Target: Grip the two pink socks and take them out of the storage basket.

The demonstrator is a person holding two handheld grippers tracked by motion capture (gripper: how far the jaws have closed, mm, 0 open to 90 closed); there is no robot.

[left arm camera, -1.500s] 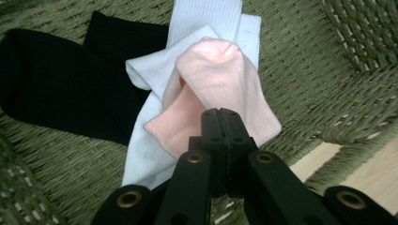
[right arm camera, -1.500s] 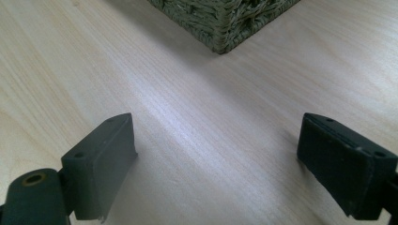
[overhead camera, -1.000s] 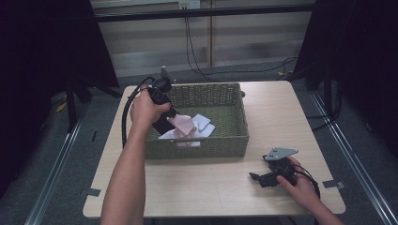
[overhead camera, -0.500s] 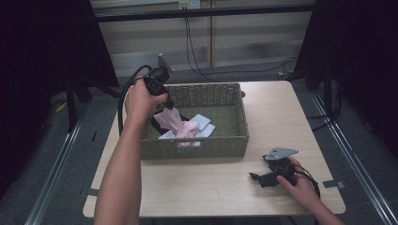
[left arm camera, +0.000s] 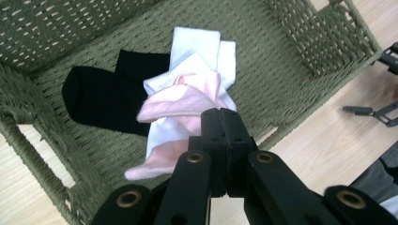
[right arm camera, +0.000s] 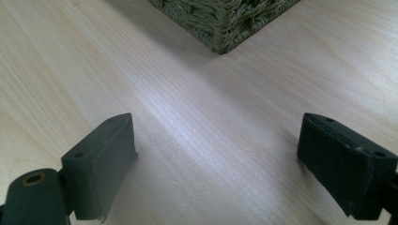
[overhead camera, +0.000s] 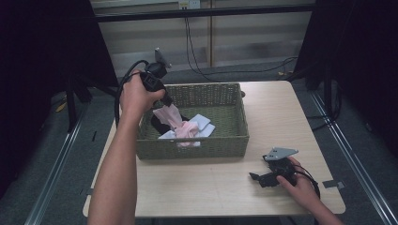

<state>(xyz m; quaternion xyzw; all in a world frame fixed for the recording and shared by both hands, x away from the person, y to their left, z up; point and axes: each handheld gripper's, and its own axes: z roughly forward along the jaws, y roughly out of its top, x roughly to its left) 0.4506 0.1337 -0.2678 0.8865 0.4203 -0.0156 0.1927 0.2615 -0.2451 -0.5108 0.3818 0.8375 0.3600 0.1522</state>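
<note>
The left gripper (overhead camera: pixel 165 101) is holding a pink sock (left arm camera: pixel 176 105) with its jaws closed tight, above the basket (overhead camera: pixel 237 140) (white and black socks are lying inside). The right gripper (right arm camera: pixel 225 164) is resting wide open, empty, on the table (overhead camera: pixel 211 187). Next, probably, the sock needs carrying clear of the rim.

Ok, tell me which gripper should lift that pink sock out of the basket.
Left. The left gripper is shut on the pink sock above the wicker basket. The right gripper rests open on the table, outside the basket.
</note>
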